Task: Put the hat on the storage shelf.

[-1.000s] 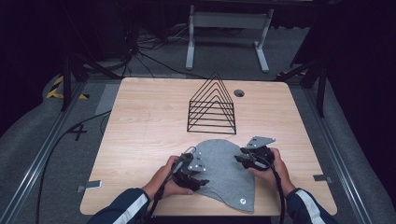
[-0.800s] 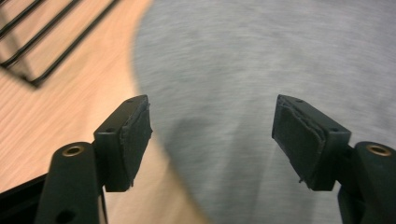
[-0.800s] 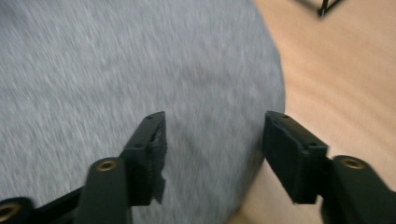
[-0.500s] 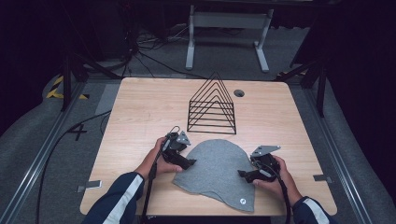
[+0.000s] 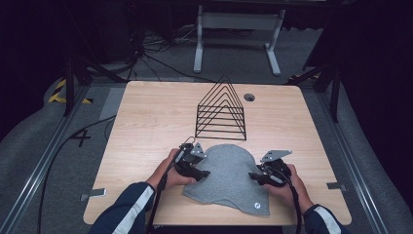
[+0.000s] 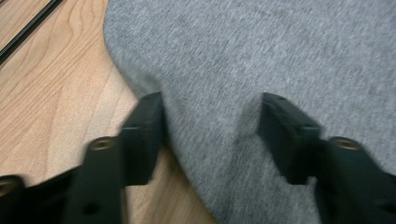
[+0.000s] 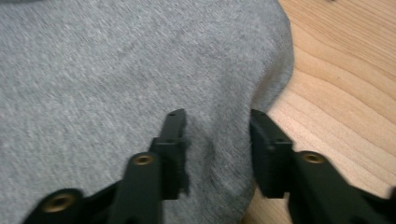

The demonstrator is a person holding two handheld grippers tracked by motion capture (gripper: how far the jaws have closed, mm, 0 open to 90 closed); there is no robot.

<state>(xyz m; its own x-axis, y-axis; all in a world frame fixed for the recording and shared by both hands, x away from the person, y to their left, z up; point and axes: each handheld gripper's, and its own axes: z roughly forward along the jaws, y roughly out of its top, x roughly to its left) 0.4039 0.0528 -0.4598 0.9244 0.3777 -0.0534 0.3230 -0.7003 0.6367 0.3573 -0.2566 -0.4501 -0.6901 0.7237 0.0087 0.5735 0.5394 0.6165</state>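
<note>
Both tongs, left (image 5: pixel 203 174) and right (image 5: pixel 253 176), have closed in, spread, straddling opposite edges of the grey beanie (image 5: pixel 229 178), probably about to pinch it.

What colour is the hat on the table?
The hat is plain grey with a small white round tag near its bottom edge, best seen in the high view.

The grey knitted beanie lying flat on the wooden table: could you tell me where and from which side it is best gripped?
Grip the grey knitted beanie at its two curved side edges, one gripper from each side. It lies flat, so only the edges offer a fold to pinch. The left gripper already straddles the left edge and the right gripper the right edge, jaws open. The black wire rack blocks the far side.
</note>
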